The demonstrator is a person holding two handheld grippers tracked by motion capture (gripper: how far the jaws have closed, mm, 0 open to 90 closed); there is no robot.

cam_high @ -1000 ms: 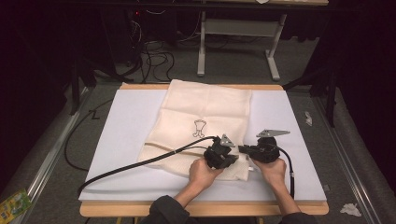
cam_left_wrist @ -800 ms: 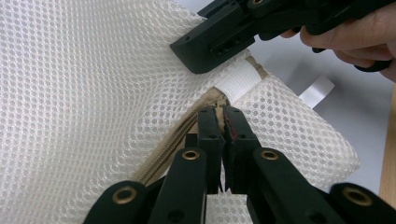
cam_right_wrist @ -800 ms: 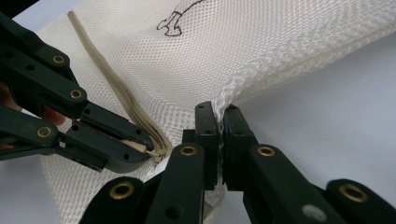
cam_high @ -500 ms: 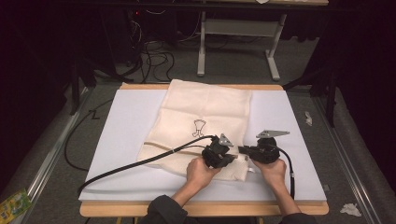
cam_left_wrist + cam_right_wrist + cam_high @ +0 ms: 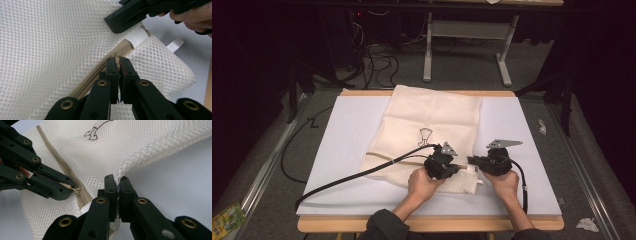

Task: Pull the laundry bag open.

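A cream mesh bag (image 5: 432, 117) with a small brown drawing lies flat on the white mat (image 5: 347, 145). A beige zipper (image 5: 91, 78) runs across its near end. My left gripper (image 5: 119, 60) is shut on the zipper pull (image 5: 71, 186), and in the high view it (image 5: 457, 168) sits over the bag's near right part. My right gripper (image 5: 117, 180) is shut on the bag's mesh edge, which rises in a fold from its jaws. In the high view it (image 5: 471, 161) faces the left gripper, tips nearly meeting. A white elastic tab (image 5: 137, 37) covers the zipper's end.
The left gripper's black cable (image 5: 347, 176) trails across the mat toward the table's near left corner. The wooden table edge (image 5: 342, 225) runs along the front. A white table frame (image 5: 467, 30) and cables stand on the floor behind.
The left gripper has crept slightly to the left along the zipper line. The right hand has stayed where it was.
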